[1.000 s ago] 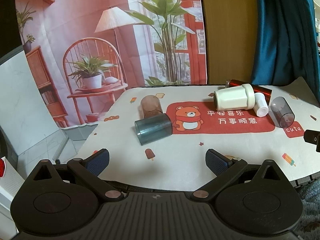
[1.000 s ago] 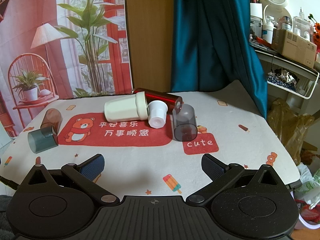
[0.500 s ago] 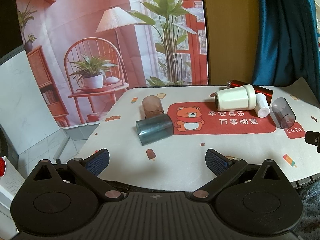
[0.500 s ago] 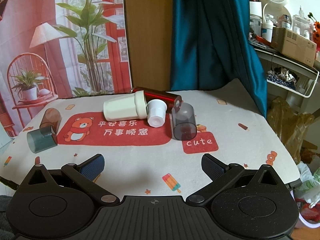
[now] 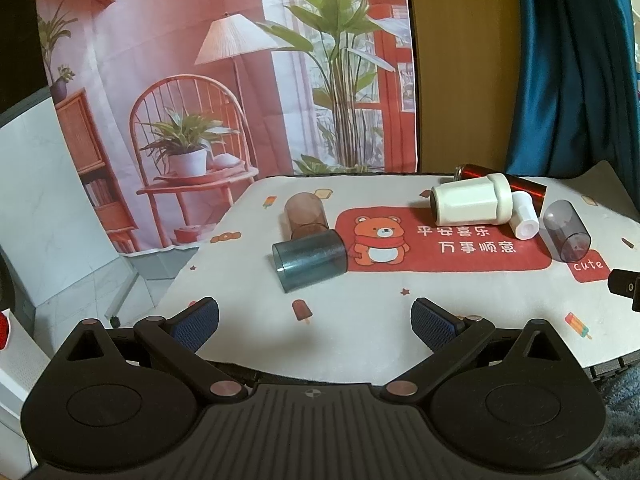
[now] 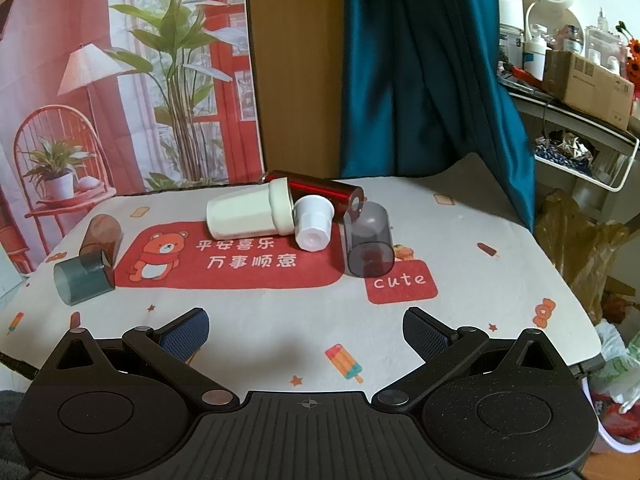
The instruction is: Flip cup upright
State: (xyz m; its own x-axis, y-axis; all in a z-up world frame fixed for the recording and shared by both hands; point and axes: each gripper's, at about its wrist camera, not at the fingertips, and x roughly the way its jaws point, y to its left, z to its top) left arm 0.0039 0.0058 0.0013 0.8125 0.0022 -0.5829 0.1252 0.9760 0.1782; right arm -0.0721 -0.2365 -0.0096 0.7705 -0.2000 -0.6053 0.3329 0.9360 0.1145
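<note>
Six cups lie on their sides on my table. On my left, the teal cup, smooth see-through plastic, lies with its mouth toward the table's left edge, its base touching the brown cup behind it, also clear plastic. On my right, the grey cup, smoky and translucent, points its mouth toward me, just above the word "cute". Beside it lies a small white cup, ribbed and opaque, touching the rim of the cream cup, a matte tapered tumbler with a thick collar. Behind those lies a glossy red metal cylinder.

The mat is pale cloth printed with ice lollies, stars and a bear on a red panel reading "平安喜乐 万事顺意".

My left gripper hangs spread wide over the near edge, gripping nothing, blue ribbed pads well short of the teal cup. My right gripper is likewise spread and unloaded.

Since a second ago the cups have not shifted; both views have only drifted slightly.
</note>
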